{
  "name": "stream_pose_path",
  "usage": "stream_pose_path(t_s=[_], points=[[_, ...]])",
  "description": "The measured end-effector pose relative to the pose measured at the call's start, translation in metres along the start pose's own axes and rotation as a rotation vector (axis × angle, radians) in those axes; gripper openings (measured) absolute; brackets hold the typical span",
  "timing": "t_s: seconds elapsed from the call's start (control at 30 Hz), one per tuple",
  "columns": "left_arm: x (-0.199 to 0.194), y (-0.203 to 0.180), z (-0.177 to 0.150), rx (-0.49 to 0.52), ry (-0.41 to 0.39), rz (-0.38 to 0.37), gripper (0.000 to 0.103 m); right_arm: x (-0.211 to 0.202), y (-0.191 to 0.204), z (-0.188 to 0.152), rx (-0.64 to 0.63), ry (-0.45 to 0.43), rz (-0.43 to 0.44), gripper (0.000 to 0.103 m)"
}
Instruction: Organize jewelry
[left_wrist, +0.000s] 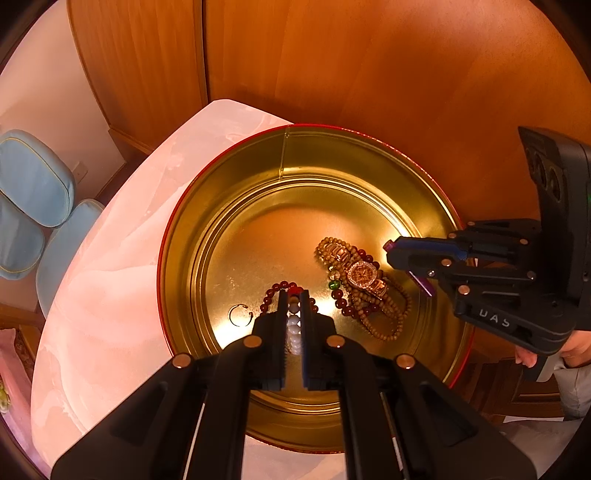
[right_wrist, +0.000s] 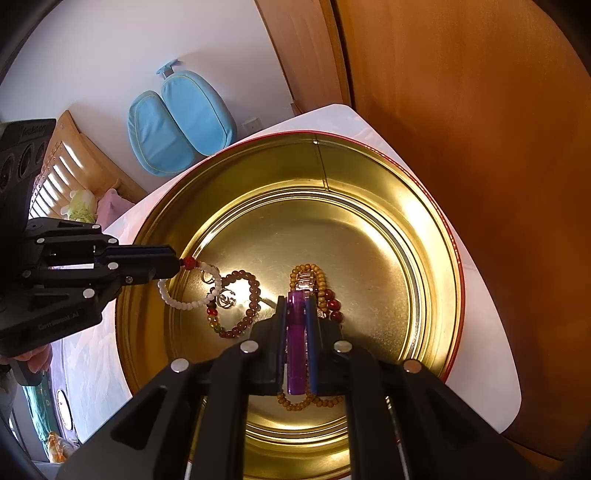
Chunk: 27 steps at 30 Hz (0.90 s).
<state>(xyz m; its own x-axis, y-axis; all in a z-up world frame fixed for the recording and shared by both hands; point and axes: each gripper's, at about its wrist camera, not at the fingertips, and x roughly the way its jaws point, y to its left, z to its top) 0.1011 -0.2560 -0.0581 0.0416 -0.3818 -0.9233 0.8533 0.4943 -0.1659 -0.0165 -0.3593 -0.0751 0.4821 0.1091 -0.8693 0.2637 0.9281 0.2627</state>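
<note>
Both my grippers tilt steeply down over the gold tin (left_wrist: 221, 206). My left gripper (left_wrist: 294, 295) pinches a white bead bracelet (right_wrist: 184, 301); my right gripper (right_wrist: 296, 308) clamps a purple clip (right_wrist: 295, 350), lower centre.

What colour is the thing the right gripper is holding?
Purple, seen best in the right wrist view.

the right gripper (left_wrist: 408, 264), at three o'clock in the left wrist view, bears pale letters reading "uas" on its black body; other markings there are too blurred to read.
</note>
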Motion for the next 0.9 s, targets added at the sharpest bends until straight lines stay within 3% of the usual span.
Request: stream_pose_path(t_s=[0.1, 0.13, 0.17, 0.2, 0.23, 0.3, 0.47, 0.9], points=[[-0.002, -0.002, 0.0, 0.016, -0.009, 0.021, 0.007, -0.007, 0.001, 0.001, -0.006, -0.038, -0.033, 0.013], [-0.004, -0.005, 0.0, 0.035, -0.01, 0.043, 0.009, -0.014, 0.003, 0.0, -0.013, -0.075, -0.058, 0.019], [-0.006, -0.007, 0.001, 0.057, -0.014, 0.075, 0.028, -0.022, 0.004, 0.0, -0.015, -0.123, -0.07, 0.05], [-0.009, -0.01, 0.001, 0.074, -0.026, 0.105, 0.072, -0.03, 0.005, -0.001, -0.013, -0.171, -0.082, 0.086], [-0.014, -0.012, 0.0, 0.088, -0.054, 0.128, 0.086, -0.038, 0.005, -0.003, -0.007, -0.229, -0.098, 0.094], [-0.023, -0.013, -0.003, 0.107, -0.111, 0.132, 0.087, -0.05, 0.006, -0.007, -0.007, -0.305, -0.099, 0.094], [-0.019, -0.005, -0.004, 0.056, -0.076, 0.133, 0.087, -0.041, 0.002, -0.003, -0.023, -0.223, -0.111, 0.094], [-0.022, -0.005, -0.008, 0.059, -0.079, 0.149, 0.087, -0.039, 0.001, -0.01, -0.018, -0.214, -0.101, 0.094]])
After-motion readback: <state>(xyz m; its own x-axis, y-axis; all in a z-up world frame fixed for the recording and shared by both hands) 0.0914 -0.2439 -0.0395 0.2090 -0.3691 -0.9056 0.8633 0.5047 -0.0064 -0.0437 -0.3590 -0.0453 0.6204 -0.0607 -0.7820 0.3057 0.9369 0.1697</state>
